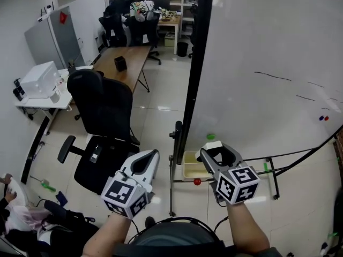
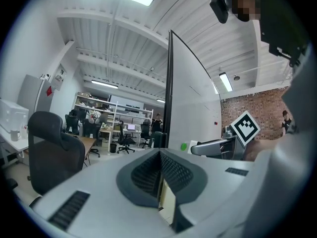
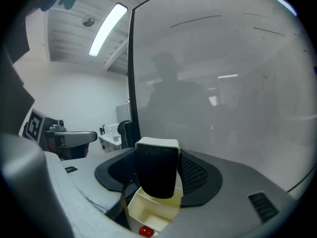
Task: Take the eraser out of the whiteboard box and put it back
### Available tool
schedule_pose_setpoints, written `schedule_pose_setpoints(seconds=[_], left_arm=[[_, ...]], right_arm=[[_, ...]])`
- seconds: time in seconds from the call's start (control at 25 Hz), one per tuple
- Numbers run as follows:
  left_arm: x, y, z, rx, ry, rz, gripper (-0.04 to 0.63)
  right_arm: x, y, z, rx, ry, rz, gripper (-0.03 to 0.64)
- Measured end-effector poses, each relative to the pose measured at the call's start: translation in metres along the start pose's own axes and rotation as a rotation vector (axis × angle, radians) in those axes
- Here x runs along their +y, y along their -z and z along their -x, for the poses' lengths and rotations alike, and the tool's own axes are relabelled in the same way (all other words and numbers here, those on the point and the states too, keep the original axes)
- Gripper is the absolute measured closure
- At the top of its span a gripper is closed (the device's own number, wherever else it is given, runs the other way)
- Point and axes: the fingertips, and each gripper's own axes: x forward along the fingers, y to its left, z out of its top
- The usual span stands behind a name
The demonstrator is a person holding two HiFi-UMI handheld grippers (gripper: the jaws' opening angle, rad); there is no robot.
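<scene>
The eraser, white-backed with black felt, is clamped between the pads of my right gripper. It hangs just above the cream whiteboard box fixed to the board's stand. In the right gripper view the eraser stands upright between the jaws of the right gripper, with the open box below it and a red knob at the box's near edge. My left gripper hovers left of the box, shut and holding nothing; its pads meet in its own view.
The whiteboard fills the right side, with faint marker lines and a green magnet. A black office chair stands to the left, a wooden table behind it. A seated person is at the lower left.
</scene>
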Motion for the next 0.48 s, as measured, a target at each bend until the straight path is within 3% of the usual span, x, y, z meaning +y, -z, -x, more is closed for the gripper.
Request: schedule_pose_setpoints(seconds=[0.48], left_arm=[[0.02,0.051,-0.003,0.071,-0.065,0.044,0.56]], right_arm=[[-0.003,0.062,-0.047,0.15,0.001,0.028,0.33]])
